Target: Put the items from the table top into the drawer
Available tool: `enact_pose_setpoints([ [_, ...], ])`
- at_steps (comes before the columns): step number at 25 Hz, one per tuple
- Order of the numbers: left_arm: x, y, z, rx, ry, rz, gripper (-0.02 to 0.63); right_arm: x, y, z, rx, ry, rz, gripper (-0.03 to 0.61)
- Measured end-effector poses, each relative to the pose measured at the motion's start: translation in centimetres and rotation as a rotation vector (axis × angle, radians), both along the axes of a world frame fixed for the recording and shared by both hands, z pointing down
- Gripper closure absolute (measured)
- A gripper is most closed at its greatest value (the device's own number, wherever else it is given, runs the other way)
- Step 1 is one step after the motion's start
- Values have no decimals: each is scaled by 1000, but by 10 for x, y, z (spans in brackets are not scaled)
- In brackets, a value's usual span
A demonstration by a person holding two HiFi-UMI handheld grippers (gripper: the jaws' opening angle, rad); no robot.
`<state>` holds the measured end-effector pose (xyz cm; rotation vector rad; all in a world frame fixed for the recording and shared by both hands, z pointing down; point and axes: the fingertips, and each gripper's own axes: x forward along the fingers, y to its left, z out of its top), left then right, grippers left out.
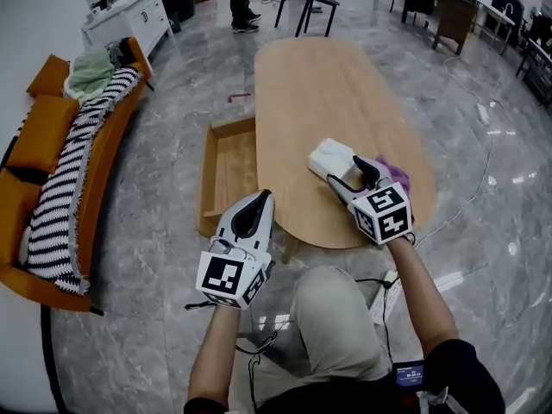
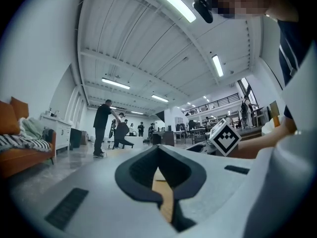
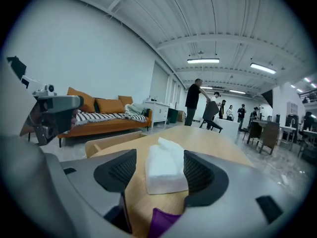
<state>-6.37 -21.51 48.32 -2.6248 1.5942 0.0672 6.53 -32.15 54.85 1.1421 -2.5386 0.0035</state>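
R gripper point(image 1: 345, 171) tilted down astride tissue pack point(image 1: 329, 155) | L gripper point(image 1: 258, 200) level

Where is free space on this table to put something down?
The far half of the table, beyond the tissue pack, is bare. The open drawer at its left looks empty too. Only the near right end is crowded: tissue pack, purple item, right gripper.
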Motion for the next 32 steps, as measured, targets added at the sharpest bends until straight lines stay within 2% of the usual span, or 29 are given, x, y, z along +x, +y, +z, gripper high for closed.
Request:
enact_pose_setpoints([
  [5,18,-19,-1,0,-16,38,609,8,-18,6,-4,27,35,266],
  [11,26,-32,-6,8,-13,50,609,7,-29,22,-72,73,22,230],
  [17,25,-40,-4,6,-9,49,609,2,-35,31,-127,97,4,229],
  [23,21,-40,-2,2,-6,39,609,3,-37,33,-122,98,15,232],
  [26,19,-40,-1,-3,-4,35,609,3,-36,33,-124,104,28,240],
  [32,20,-39,-2,3,-19,39,609,2,-37,34,-106,144,36,344],
])
